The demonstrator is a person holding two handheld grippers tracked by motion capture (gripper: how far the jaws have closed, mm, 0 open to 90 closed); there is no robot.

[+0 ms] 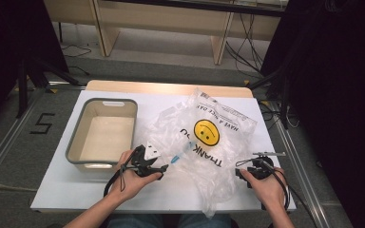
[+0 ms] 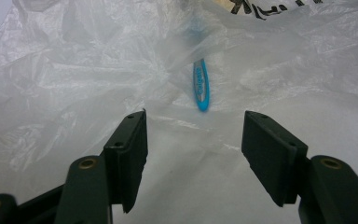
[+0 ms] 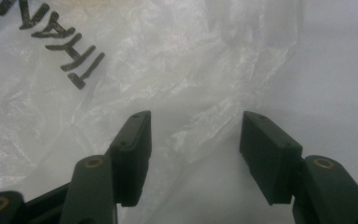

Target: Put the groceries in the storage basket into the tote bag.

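Note:
A clear plastic bag [image 1: 209, 142] with a yellow smiley face and "THANK YOU" print lies crumpled across the white table. A thin blue item [image 1: 178, 156] pokes from under the bag's left fold; in the left gripper view the blue item [image 2: 201, 86] lies just beyond my open jaws. My left gripper [image 1: 164, 167] rests at the bag's left edge, open and holding nothing, its tips [image 2: 193, 140] over the plastic. My right gripper [image 1: 239, 174] sits at the bag's right edge, open, its tips [image 3: 196, 144] above the wrinkled film [image 3: 121, 70].
A grey bin [image 1: 102, 135] with a beige inside stands at the table's left, empty. A thin metal rod [image 1: 269, 154] lies by the right hand. Cables, dark stands and wooden furniture sit on the floor beyond the table [image 1: 66, 190].

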